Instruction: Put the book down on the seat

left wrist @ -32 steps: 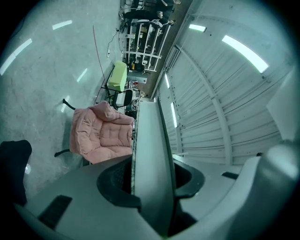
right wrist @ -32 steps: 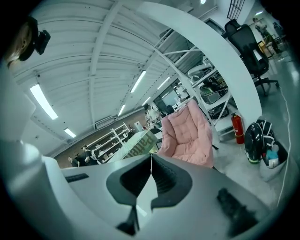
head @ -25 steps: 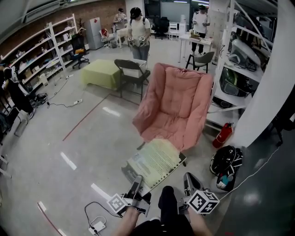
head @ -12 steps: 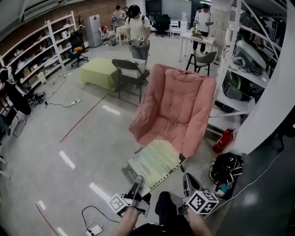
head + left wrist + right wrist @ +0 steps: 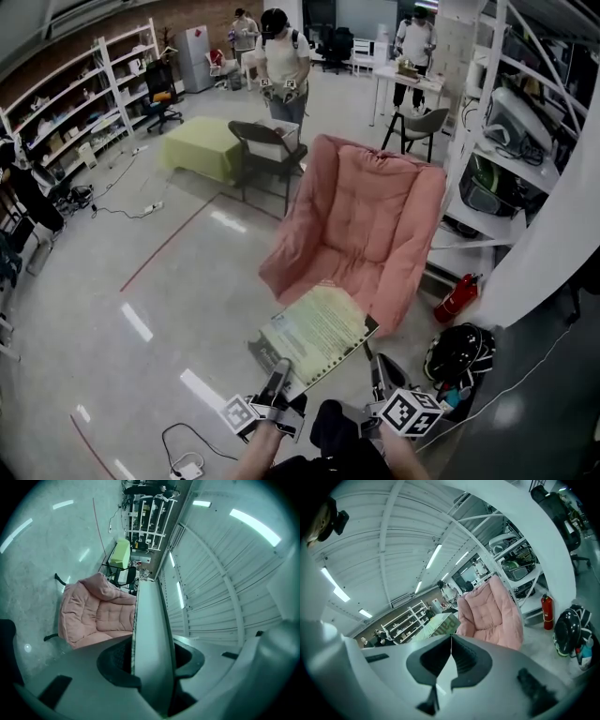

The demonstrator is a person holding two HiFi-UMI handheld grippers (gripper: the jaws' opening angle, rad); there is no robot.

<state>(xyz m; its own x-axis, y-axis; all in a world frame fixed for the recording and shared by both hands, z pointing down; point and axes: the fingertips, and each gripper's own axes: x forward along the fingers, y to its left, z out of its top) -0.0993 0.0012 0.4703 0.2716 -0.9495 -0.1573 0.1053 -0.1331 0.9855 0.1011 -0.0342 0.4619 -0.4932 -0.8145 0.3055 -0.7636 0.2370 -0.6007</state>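
A book [image 5: 314, 336] with a pale yellow-green cover is held level in front of me, low in the head view. My left gripper [image 5: 277, 373] is shut on its near edge. In the left gripper view the book [image 5: 150, 630] runs edge-on between the two pads. My right gripper [image 5: 379, 367] hangs just right of the book's corner, shut, and I see nothing in it. Its jaws [image 5: 451, 639] meet in a thin seam. The seat is a pink padded chair [image 5: 361, 225] straight ahead, just beyond the book, with nothing on its cushion.
A red fire extinguisher [image 5: 457, 298] and a black bag [image 5: 459, 352] sit on the floor right of the chair, by a white rack [image 5: 506, 141]. Behind it stand a dark folding chair [image 5: 267, 150] and a yellow-green block [image 5: 206, 148]. People [image 5: 281, 56] stand at the back.
The view has crept forward and the pink chair sits slightly further right. The book and both grippers keep the same pose.
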